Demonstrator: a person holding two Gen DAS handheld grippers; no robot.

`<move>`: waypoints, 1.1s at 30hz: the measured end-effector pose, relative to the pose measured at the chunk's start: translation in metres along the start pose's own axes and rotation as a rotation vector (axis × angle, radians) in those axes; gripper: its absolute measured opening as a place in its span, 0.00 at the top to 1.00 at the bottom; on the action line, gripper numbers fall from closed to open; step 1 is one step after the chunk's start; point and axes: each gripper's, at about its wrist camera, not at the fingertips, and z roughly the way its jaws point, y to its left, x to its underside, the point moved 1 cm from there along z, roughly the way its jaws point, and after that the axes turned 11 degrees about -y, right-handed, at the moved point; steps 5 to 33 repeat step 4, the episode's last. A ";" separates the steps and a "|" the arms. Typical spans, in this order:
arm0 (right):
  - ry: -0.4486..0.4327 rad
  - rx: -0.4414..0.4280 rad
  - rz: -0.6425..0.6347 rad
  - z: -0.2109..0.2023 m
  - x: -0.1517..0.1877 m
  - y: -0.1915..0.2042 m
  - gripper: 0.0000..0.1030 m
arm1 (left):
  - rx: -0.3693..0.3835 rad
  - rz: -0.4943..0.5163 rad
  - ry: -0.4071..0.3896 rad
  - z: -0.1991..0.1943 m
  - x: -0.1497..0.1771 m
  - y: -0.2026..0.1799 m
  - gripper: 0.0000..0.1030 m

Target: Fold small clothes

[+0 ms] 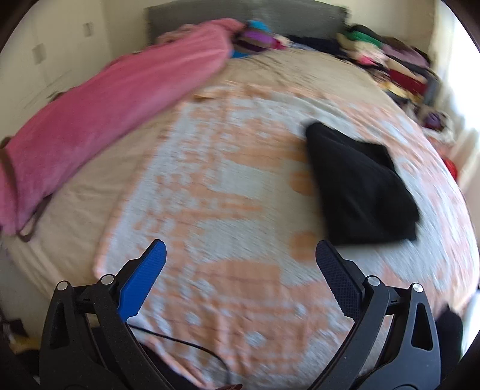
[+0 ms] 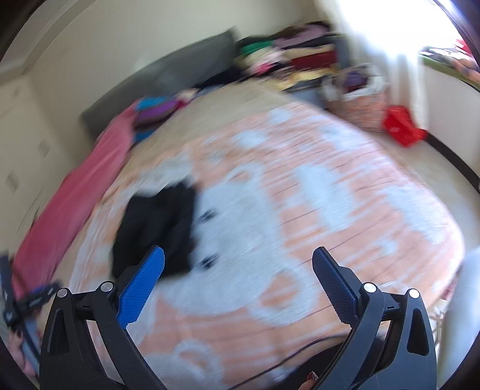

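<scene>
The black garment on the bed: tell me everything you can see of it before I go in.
The black garment is one soft, matte, plain dark cloth piece, with no print visible. It lies flat on the orange and white patterned bedspread, apparently folded over itself into a rough wedge, narrower at the far end, with an overlapping layer edge showing. Nothing else touches it; neither gripper holds it. It sits ahead and right of the left gripper, ahead and left of the right gripper. Blur hides seams and the garment type.

Home bedroom — large bed [image 1: 240, 180] with orange-and-white patterned cover, grey headboard [image 1: 240, 18] at far end, pink blanket [image 1: 105, 114] along left, clothes piles [image 1: 390, 60] far right (blurred).
</scene>
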 end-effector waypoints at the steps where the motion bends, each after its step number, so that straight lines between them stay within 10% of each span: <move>1: -0.055 0.079 0.024 -0.005 -0.014 -0.030 0.04 | -0.036 -0.018 -0.011 0.004 -0.009 0.016 0.09; 4: -0.204 0.365 0.076 -0.034 -0.049 -0.140 0.05 | -0.219 -0.087 -0.070 0.013 -0.050 0.091 0.09; 33: -0.204 0.365 0.076 -0.034 -0.049 -0.140 0.05 | -0.219 -0.087 -0.070 0.013 -0.050 0.091 0.09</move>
